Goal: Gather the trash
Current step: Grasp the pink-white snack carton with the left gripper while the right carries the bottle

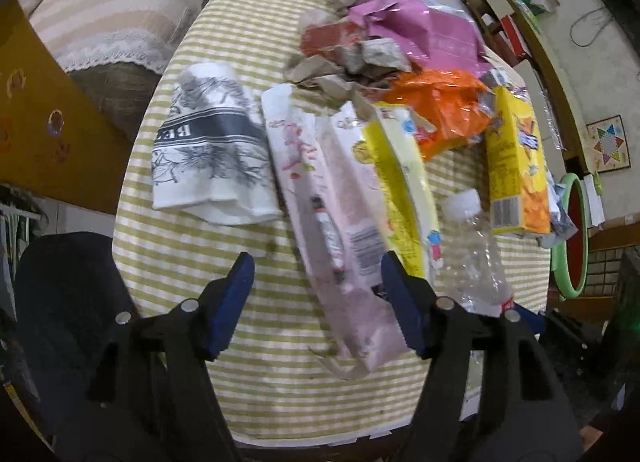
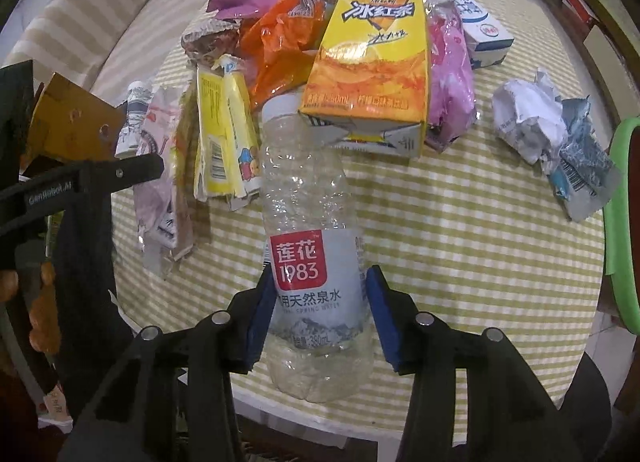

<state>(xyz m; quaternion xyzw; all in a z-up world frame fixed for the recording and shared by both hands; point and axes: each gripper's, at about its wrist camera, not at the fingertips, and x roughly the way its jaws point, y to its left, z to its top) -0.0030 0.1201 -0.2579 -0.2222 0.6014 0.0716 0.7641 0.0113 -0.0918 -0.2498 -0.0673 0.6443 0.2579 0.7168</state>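
A table (image 2: 460,230) covered by a yellow-and-white checked cloth is seen littered with trash. A yellow iced-tea carton (image 2: 372,62) is propped over pink and orange wrappers at the far side, with its lower edge just above the cap of a clear water bottle (image 2: 312,246). The bottle lies at the near edge and is clamped at its label by the right hand-held gripper (image 2: 316,314). The left hand-held gripper (image 1: 318,294) is held released, its blue pads to either side of a pale pink pouch (image 1: 340,230), which lies untouched. Crumpled white paper (image 2: 528,122) is seen apart, to the right.
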